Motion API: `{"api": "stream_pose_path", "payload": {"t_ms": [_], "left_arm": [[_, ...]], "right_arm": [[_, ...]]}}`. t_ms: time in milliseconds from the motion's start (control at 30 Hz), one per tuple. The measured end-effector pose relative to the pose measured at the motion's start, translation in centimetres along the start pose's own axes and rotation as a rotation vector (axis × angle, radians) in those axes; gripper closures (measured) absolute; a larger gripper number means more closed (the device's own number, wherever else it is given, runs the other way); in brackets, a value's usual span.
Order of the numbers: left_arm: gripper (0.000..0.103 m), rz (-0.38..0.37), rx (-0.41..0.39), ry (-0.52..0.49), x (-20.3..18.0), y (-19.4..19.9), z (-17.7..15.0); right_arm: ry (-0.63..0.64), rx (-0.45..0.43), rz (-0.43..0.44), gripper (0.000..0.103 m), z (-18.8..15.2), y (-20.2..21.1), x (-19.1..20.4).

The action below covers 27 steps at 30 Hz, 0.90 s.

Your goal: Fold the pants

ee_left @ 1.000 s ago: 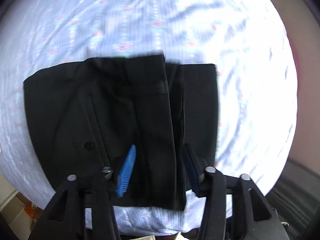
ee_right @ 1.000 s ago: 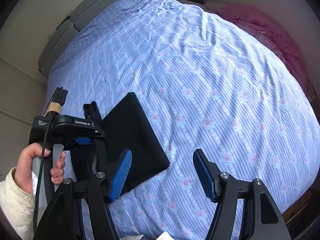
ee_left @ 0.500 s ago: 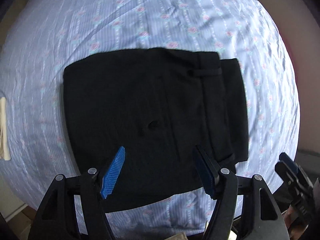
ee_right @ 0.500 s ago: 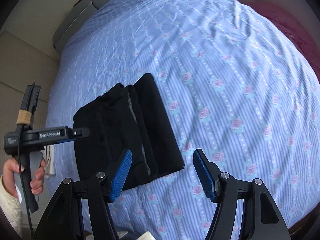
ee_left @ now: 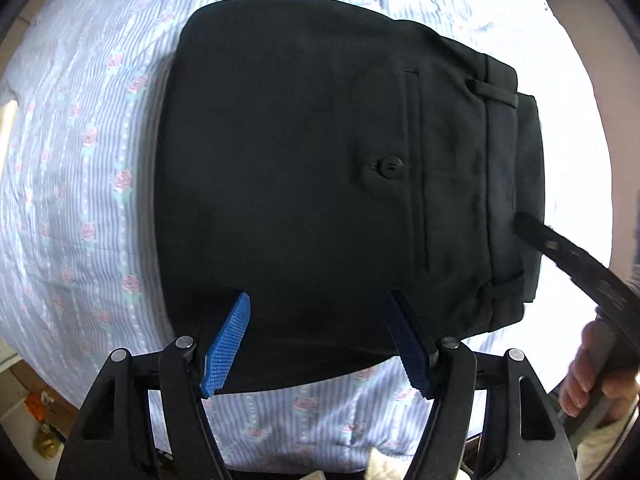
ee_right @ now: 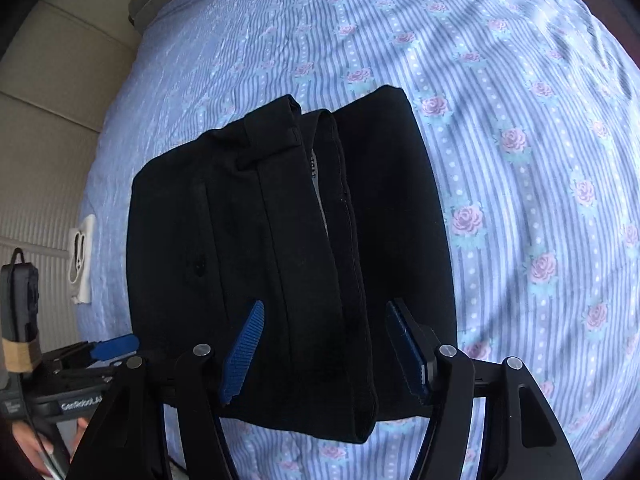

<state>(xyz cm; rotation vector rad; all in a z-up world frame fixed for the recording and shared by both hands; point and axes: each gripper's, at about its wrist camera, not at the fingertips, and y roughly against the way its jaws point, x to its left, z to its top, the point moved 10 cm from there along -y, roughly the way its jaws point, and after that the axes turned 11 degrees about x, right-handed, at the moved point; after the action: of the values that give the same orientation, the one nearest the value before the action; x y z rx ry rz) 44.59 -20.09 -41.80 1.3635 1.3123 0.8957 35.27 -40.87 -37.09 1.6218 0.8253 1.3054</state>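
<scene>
On the bed [ee_right: 520, 120], the black pants [ee_left: 320, 184] are lying folded into a thick, flat pile. The top layer is showing a back pocket with a small button [ee_left: 390, 165] and a belt loop [ee_left: 494, 94] by the waistband. In my right camera the waistband is opening a little, and a pale label is peeking out between the layers.

I am holding my left hand-held gripper [ee_left: 320, 344] over the near edge of the pants. Its two blue pads [ee_left: 228, 344] are standing wide apart with nothing between them. My right hand-held gripper [ee_right: 324, 354] is hanging over the near edge too, also wide apart and holding nothing. I cannot tell if either one is touching the cloth.

The bed sheet is wearing blue stripes and pink roses. In my left camera, my right hand [ee_left: 592, 376] is gripping its black handle at the right side. Past the left edge of the bed, a white thing [ee_right: 82, 260] is sitting by the wall.
</scene>
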Motion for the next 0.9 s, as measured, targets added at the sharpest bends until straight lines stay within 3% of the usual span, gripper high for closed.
{"api": "stream_pose_path", "payload": {"t_ms": [333, 567, 733, 900], "left_arm": [[0.033, -0.035, 0.010, 0.008, -1.7, -0.5, -0.8], [0.033, -0.034, 0.013, 0.024, -1.1, -1.2, -1.2], [0.033, -0.039, 0.019, 0.031, -0.9, -1.1, -1.8], [0.033, -0.037, 0.021, 0.035, -0.5, -1.5, -2.3]], "right_arm": [[-0.021, 0.043, -0.022, 0.043, -1.3, -2.2, -0.1], [0.015, 0.006, 0.006, 0.047, -1.4, -1.0, 1.4], [-0.014, 0.063, -0.013, 0.052, -1.1, -2.7, -0.5], [0.016, 0.052, -0.016, 0.053, -1.3, -1.9, 0.3]]}}
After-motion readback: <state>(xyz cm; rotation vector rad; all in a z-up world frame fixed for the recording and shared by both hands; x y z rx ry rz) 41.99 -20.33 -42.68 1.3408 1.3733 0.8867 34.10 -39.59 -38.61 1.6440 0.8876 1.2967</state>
